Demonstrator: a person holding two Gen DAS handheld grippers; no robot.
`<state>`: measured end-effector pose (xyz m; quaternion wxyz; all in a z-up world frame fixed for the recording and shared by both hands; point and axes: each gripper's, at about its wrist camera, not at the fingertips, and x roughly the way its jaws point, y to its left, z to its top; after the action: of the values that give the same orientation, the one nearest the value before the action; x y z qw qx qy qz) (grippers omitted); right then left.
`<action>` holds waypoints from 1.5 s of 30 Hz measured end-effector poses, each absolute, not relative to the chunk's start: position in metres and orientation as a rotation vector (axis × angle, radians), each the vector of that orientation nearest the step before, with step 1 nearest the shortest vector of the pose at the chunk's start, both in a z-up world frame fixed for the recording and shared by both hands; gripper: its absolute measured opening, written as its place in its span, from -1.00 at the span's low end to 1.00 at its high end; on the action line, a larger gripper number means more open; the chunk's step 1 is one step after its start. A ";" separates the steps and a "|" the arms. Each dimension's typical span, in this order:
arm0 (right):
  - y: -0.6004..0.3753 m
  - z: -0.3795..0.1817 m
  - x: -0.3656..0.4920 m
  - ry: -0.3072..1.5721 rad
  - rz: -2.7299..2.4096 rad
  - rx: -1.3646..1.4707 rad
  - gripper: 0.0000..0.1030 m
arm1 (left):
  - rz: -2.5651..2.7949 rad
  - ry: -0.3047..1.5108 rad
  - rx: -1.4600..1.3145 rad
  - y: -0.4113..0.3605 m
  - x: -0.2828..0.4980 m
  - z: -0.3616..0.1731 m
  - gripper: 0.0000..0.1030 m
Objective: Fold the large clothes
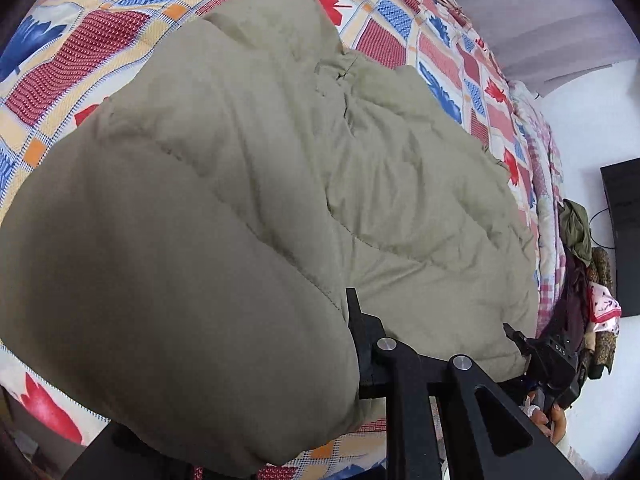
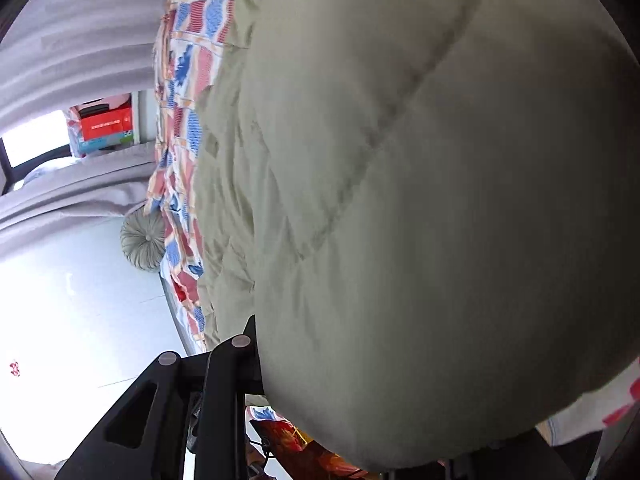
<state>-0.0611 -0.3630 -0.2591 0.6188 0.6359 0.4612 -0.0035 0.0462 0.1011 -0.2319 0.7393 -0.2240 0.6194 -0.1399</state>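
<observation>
Patchwork bedspread (image 1: 52,92) in red, blue and cream covers the bed beneath a puffy olive padded coat (image 1: 248,168), whose near hem is raised off the near edge. Left gripper (image 1: 354,320) and right gripper (image 2: 256,344) each pinch that hem, jaws narrow. Best carried evenly toward the far edge. Grey curtains (image 2: 72,32) hang behind.

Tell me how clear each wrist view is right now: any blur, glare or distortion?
Left wrist: sharp, strong fisheye bending of the patchwork bedspread; puffy beige quilted coat evenly lit. Right wrist: coat soft and shadowed close up; window and white floor blown out.
</observation>
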 end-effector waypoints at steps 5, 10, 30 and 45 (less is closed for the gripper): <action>-0.363 -0.262 -0.049 1.102 -0.056 1.439 -0.18 | -0.234 1.397 -0.437 0.114 0.032 -0.231 -0.12; -0.364 -0.235 -0.045 1.212 -0.104 1.289 0.18 | -0.212 1.406 -0.292 0.136 0.013 -0.195 -0.13; -0.319 -0.160 0.044 1.136 0.051 0.759 -0.51 | -0.488 1.130 -0.136 -0.030 0.143 -0.168 -0.13; -0.308 -0.244 0.144 1.247 0.066 0.660 -0.95 | -0.371 1.185 -0.079 -0.029 0.202 -0.226 -0.13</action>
<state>0.1444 -0.3076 -0.2439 0.7607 0.3031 0.5731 0.0302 0.2022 -0.0290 -0.2262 0.8127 -0.0371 0.5549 -0.1739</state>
